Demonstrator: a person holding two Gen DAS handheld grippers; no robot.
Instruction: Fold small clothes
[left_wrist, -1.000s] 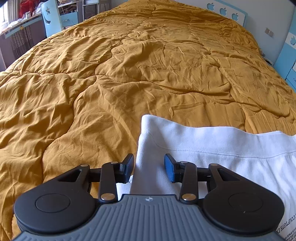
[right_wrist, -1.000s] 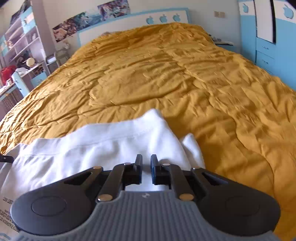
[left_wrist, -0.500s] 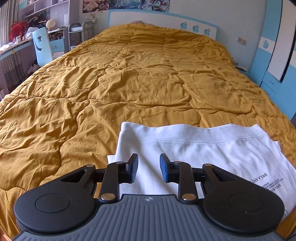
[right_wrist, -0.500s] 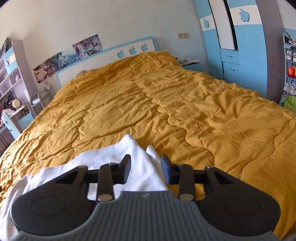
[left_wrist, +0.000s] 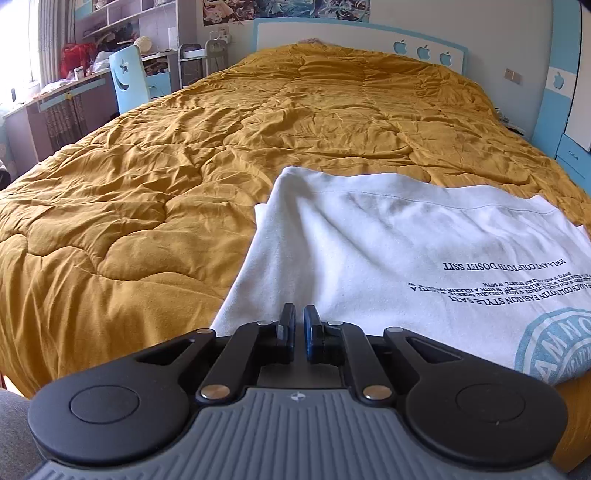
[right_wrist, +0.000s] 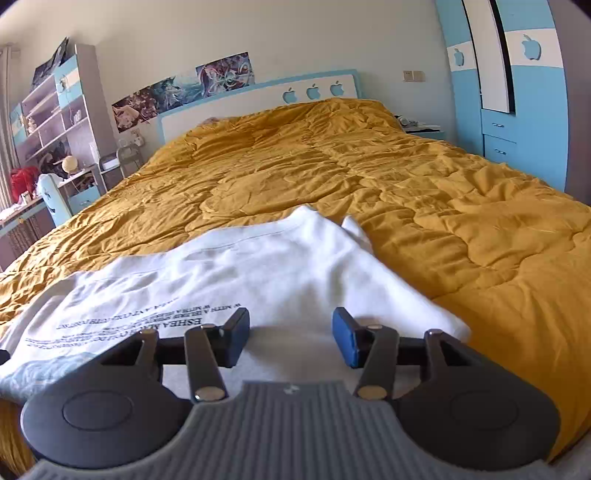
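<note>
A white T-shirt (left_wrist: 388, 251) lies print-up, with black lettering and a pale blue round stamp, at the near edge of the mustard quilt (left_wrist: 166, 166). My left gripper (left_wrist: 299, 321) hovers over the shirt's near left edge. Its jaws are closing and stand a narrow slit apart, with no cloth visibly pinched. In the right wrist view the shirt (right_wrist: 258, 266) spreads to the left. My right gripper (right_wrist: 290, 336) is above its near right part, jaws opening wide, nothing between them. A small white flap (right_wrist: 354, 229) pokes out at the shirt's far right corner.
The quilt (right_wrist: 443, 221) covers the whole bed up to a white and blue headboard (left_wrist: 351, 40). A desk with a pale blue chair (left_wrist: 129, 81) stands at the left. At the right are a blue wardrobe (right_wrist: 517, 110) and a nightstand (right_wrist: 424, 129).
Both grippers drew back from the shirt's far edge toward the near edge of the bed. The right one let go of the cloth and opened. The left jaws narrowed to a slit.
</note>
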